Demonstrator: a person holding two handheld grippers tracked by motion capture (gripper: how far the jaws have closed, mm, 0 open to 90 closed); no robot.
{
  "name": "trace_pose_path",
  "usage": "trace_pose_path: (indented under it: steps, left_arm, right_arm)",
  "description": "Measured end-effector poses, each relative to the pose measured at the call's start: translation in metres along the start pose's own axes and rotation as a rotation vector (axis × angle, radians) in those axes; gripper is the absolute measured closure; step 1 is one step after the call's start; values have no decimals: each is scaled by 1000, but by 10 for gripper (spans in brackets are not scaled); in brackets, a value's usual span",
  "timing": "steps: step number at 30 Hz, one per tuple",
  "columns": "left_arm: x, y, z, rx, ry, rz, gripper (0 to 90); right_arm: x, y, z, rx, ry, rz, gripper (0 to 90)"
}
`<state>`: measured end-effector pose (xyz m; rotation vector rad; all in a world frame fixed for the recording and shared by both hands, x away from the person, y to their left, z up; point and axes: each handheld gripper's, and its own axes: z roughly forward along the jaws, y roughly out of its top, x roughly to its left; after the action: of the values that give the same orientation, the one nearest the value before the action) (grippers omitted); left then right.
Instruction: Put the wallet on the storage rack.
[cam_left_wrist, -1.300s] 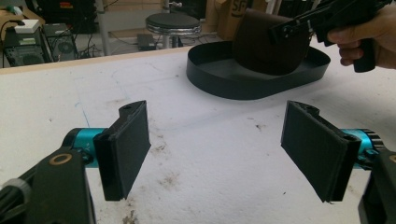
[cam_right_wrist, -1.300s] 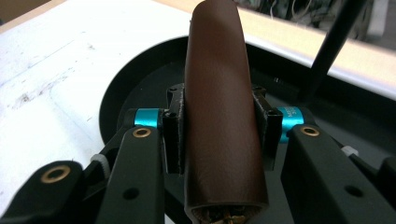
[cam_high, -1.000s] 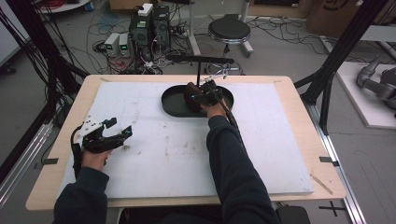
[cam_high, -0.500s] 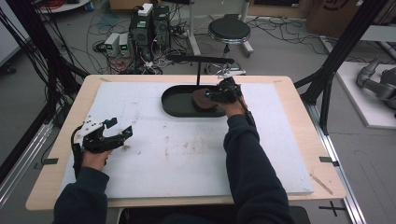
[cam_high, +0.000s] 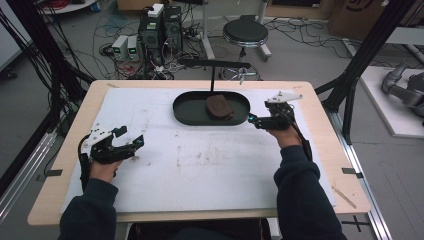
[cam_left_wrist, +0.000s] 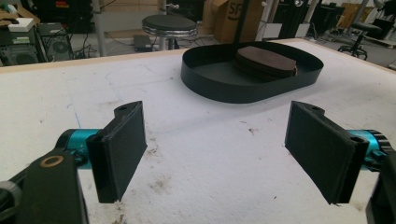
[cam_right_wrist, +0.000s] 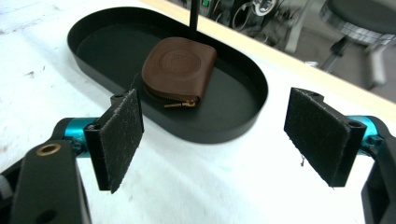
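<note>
Most of the white sheet on the bench (cam_high: 210, 170) lies bare across the middle and lower frame, open to either hand. At upper centre sits the black tray (cam_high: 190, 112), its low wall a rim to clear, with a brown pouch (cam_high: 219, 106) inside towards its right. A thin black post (cam_high: 212, 80) rises just behind the tray. The right claw (cam_high: 250, 120) hangs beside the tray's right end, jaws spread.

The high view looks down from above the person's side, facing forward over the whole table (cam_high: 150, 200). Each gripper view sits low and close to the table, looking out between its own two jaws. All three share the black tray (cam_high: 187, 112) (cam_left_wrist: 243, 88) (cam_right_wrist: 233, 126).
</note>
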<state>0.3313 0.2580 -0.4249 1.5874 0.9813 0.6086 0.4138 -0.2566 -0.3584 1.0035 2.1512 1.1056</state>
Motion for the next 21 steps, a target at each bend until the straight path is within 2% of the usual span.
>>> trace_pose_path:
  steps: [4,9,15,21]
  left_arm:
    - [-1,-1,1,5,1,6,209]
    - [-1,0,3,3,4,12,211]
    - [-3,1,3,0,7,20,214]
    - [-6,1,4,1,-3,34,218]
  right_arm:
    - [9,-23,-19,-27,-28,-23,201]
    - [17,-45,-36,-58,-36,-4,201]
    - [21,-65,-44,-71,-58,9,201]
    - [19,-69,-47,-69,-78,19,201]
